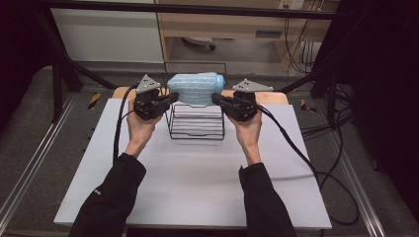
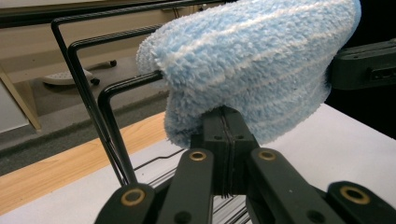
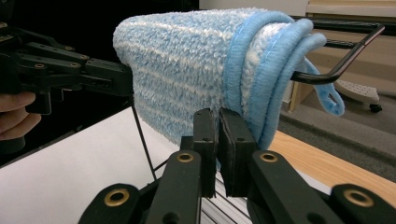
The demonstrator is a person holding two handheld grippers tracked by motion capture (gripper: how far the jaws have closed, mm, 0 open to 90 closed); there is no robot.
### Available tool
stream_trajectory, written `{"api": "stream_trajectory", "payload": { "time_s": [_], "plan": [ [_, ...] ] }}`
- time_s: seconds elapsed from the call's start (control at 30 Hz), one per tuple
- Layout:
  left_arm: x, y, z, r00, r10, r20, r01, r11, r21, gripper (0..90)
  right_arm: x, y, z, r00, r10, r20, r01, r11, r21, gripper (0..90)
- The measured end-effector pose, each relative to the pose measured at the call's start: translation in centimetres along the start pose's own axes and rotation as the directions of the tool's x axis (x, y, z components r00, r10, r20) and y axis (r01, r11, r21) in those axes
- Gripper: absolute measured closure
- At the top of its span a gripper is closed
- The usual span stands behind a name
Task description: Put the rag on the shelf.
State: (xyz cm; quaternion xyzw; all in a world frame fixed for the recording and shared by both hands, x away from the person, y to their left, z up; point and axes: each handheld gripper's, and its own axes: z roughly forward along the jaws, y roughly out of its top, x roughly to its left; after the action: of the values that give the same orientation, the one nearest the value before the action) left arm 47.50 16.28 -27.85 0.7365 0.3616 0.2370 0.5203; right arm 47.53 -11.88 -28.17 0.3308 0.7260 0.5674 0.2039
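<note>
On my left side, the left gripper (image 1: 170, 97) has its jaws pressed together on the lower edge of the blue towel (image 1: 196, 88), which hangs folded over the top bar of a black wire rack (image 1: 196, 123) just ahead of the jaws. From the left gripper view I see the towel (image 2: 252, 65) bulging above and beyond my clamped jaws, with the rack's upright bars (image 2: 88, 102) standing to the left of them and crowding that side. The white table (image 1: 197, 182) lies below, its wooden edge beyond the rack. Moving right, the right gripper (image 1: 217, 99) is also clamped on the towel's opposite end; in the right gripper view its jaws pinch the towel's (image 3: 187, 70) bottom edge, the folded hem and a small loop (image 3: 329, 98) hanging just right of them, and a rack bar (image 3: 345, 60) jutting out there. The left gripper (image 3: 126, 79) shows beyond the towel.
</note>
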Motion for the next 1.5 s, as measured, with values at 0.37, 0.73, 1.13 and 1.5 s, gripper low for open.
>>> {"api": "stream_trajectory", "payload": {
  "time_s": [0.37,0.73,1.13,1.5],
  "plan": [
    [-0.4,-0.1,-1.5,0.9992,-0.013,0.039,0.013,0.9999,-0.011,84.9,0.5,0.1,-0.9,0.9996,-0.025,-0.014,0.024,0.999,-0.021,79.2],
    [-0.5,0.7,-3.1,0.9983,-0.002,0.058,0.003,0.9996,-0.029,71.0,0.8,0.6,-2.2,0.9992,-0.022,-0.033,0.021,0.999,-0.03,67.2],
    [-0.3,1.3,-4.1,0.9982,0.01,0.059,-0.008,0.9995,-0.031,52.5,1.4,1.8,-3.0,0.9984,-0.034,-0.044,0.033,0.999,-0.038,51.9],
    [0.0,0.6,-4.9,0.998,0.037,0.052,-0.038,0.999,0.023,27.7,1.3,2.1,-4.7,0.9985,-0.017,-0.052,0.016,0.999,-0.037,23.6]
  ]
}}
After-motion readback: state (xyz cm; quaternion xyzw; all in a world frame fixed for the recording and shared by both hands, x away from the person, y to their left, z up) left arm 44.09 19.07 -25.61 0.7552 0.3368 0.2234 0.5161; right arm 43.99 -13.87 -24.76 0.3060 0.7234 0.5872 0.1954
